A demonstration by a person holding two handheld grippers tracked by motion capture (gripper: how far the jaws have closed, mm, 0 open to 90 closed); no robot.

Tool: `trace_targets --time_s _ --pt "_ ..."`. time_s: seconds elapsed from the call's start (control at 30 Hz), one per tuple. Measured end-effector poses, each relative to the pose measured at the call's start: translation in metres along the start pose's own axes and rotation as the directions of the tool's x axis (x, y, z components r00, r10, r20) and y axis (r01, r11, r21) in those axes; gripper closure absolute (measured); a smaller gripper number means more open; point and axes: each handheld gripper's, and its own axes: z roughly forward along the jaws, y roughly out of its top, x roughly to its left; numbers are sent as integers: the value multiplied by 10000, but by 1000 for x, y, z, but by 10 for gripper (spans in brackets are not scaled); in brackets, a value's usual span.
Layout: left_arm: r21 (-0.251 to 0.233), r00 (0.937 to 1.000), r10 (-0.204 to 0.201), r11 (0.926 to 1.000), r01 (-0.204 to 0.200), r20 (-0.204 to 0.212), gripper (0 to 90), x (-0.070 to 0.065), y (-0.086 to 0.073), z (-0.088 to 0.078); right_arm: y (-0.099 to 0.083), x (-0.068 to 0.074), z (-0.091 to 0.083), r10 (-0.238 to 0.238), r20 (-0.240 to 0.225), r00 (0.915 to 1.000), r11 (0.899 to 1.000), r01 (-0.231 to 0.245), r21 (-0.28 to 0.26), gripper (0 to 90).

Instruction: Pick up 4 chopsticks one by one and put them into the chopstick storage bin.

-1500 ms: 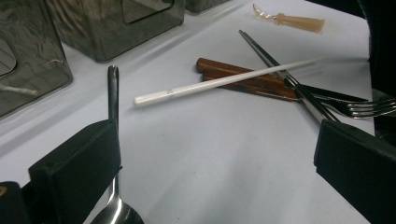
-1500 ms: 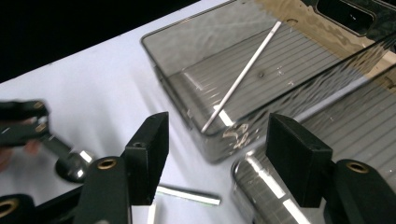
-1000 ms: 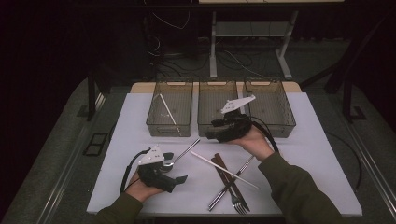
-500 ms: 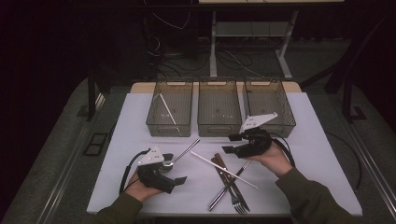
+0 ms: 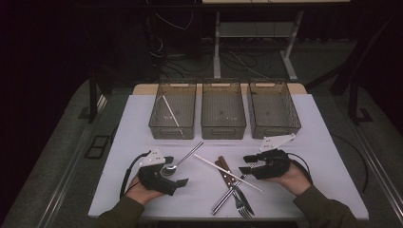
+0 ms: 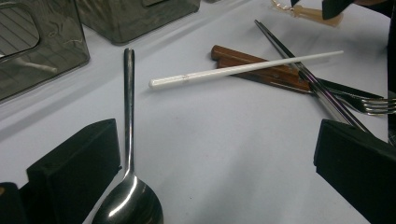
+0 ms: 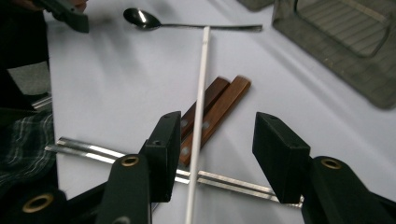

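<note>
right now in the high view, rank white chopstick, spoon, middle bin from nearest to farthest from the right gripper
1. white chopstick, lying just left of the right gripper, over the wooden-handled cutlery.
2. middle bin, up the table, behind it.
3. spoon, far left, at the left gripper.

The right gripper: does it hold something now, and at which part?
Nothing is held yet. The right gripper has been closing, with the white chopstick between its jaws near the thin end, but the pads do not press on it.

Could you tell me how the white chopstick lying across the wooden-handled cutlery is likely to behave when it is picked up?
The white chopstick looks thin, straight and stiff, so it probably won't bend. Its smooth, round shaft may slip or roll between flat pads. Resting across the wooden handles, it sits partly off the table, which should ease pinching.
</note>
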Motion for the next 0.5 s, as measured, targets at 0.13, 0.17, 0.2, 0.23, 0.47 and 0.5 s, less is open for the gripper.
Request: trace_targets --time_s 0.13,0.17,0.2,0.23,0.47,0.5 --pt "-21 9999 96 10000 -95 49 0 -1 0 0 -10 3 -2 26 -202 9998 9996 -21 270 522" --pt "-55 10000 93 9999 -93 35 0 -1 0 0 -12 4 -2 61 -193 9998 9995 -55 325 522" --pt "-58 10000 78 10000 -78 19 0 -1 0 0 -15 5 -3 149 -240 9996 9993 -140 347 522" --pt "-36 10000 48 10000 -48 0 0 -1 0 1 -17 6 -3 231 -299 9993 9989 -218 418 516" --pt "72 9999 141 9999 -141 22 0 -2 0 1 -29 11 -1 257 -266 9993 9960 -234 858 494" --pt "83 9999 132 9999 -132 19 0 -2 0 1 -31 12 -1 201 -218 9996 9951 -179 968 509"
